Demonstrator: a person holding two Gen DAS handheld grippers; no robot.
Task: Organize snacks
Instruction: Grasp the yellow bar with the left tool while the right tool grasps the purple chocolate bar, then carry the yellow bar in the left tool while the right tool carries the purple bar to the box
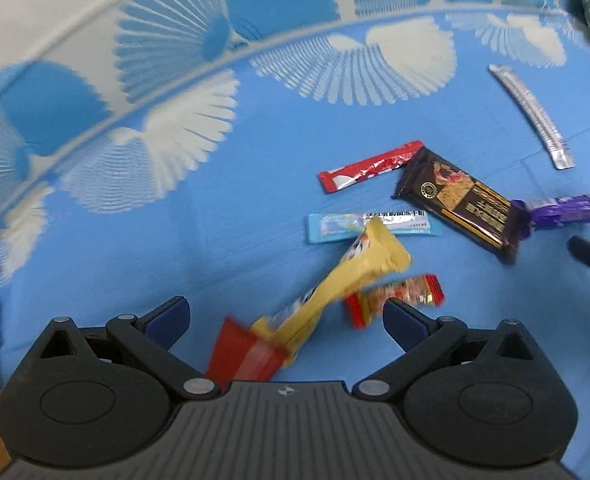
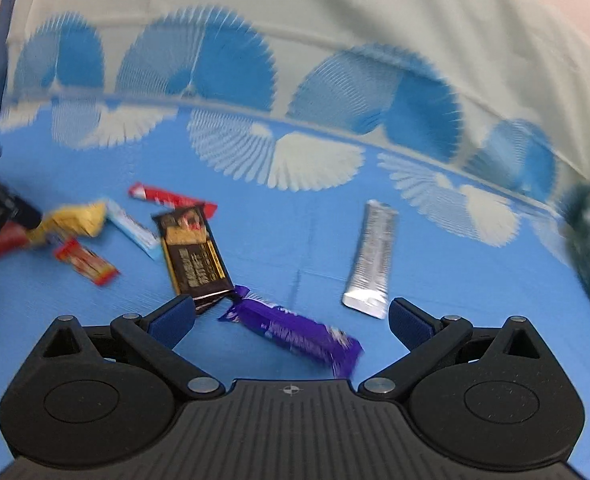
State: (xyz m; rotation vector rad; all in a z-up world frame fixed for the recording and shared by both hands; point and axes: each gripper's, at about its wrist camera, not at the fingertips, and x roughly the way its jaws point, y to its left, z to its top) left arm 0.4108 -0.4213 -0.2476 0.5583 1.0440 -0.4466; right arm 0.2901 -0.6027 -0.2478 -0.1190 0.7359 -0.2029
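In the left wrist view the left gripper [image 1: 287, 316] has its jaws spread wide, gripping nothing. Between them lies a yellow packet [image 1: 351, 276], its near end resting over a flat red packet [image 1: 247, 354] close to the gripper body and its far end tipped up toward the right finger. Just past the right fingertip sits a small red-and-orange sachet [image 1: 399, 296], partly under the yellow packet. Ahead of the jaws a light blue bar [image 1: 375, 227] lies crosswise, its middle covered by the yellow packet's far end. Farther ahead and slightly right is a red stick packet [image 1: 371, 166], whose right end touches a dark brown biscuit bar [image 1: 461, 204] lying on a slant. At the brown bar's near right end is a purple bar [image 1: 563, 210], and far ahead to the right, well apart from the others, is a silver stick packet [image 1: 535, 114]. Everything lies on a blue cloth with white fan shapes [image 1: 175, 220]. In the right wrist view the right gripper [image 2: 291, 320] is likewise opened wide and empty; the purple bar [image 2: 295, 330] lies between its fingers, the brown bar [image 2: 193, 254] runs ahead from the left fingertip, and the silver packet [image 2: 371, 258] lies just ahead of the right fingertip.
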